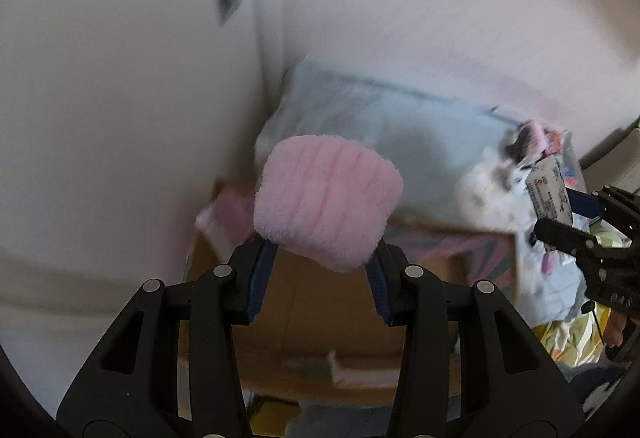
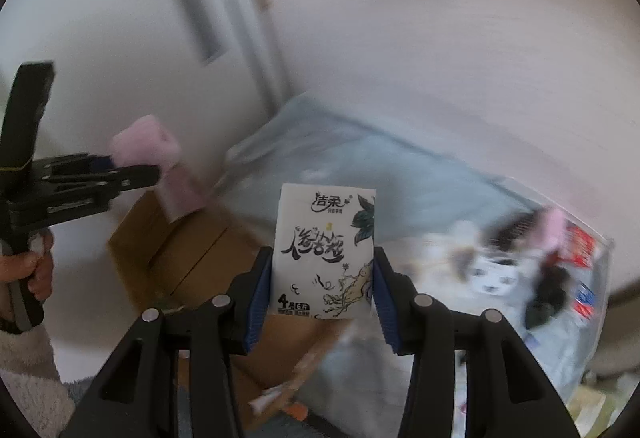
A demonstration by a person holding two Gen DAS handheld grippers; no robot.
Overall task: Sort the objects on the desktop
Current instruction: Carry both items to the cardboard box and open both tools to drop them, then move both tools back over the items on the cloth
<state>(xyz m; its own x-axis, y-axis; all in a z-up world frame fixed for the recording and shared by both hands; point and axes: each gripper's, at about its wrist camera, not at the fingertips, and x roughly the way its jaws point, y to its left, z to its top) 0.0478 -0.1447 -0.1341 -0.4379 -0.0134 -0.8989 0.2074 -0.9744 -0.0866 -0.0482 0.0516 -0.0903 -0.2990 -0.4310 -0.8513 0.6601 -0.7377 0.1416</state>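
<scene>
The left gripper (image 1: 320, 258) grasps a pink fluffy roll (image 1: 328, 197) between its blue fingers (image 1: 262, 270), holding it in the air above a brown cardboard box (image 1: 320, 298). The right gripper (image 2: 322, 282) grasps a white tissue pack (image 2: 326, 250) with black lettering; its fingers (image 2: 260, 290) press on both sides of the pack, which stands upright. A hand (image 2: 38, 270) in a light fleecy sleeve (image 2: 24, 370) holds the left gripper's handle. Behind the box lies a pale blue cushion (image 1: 400, 141). To the right, a clear bag (image 2: 560, 298) contains mixed small things, blurred. A white wall (image 1: 120, 77) stands behind.
</scene>
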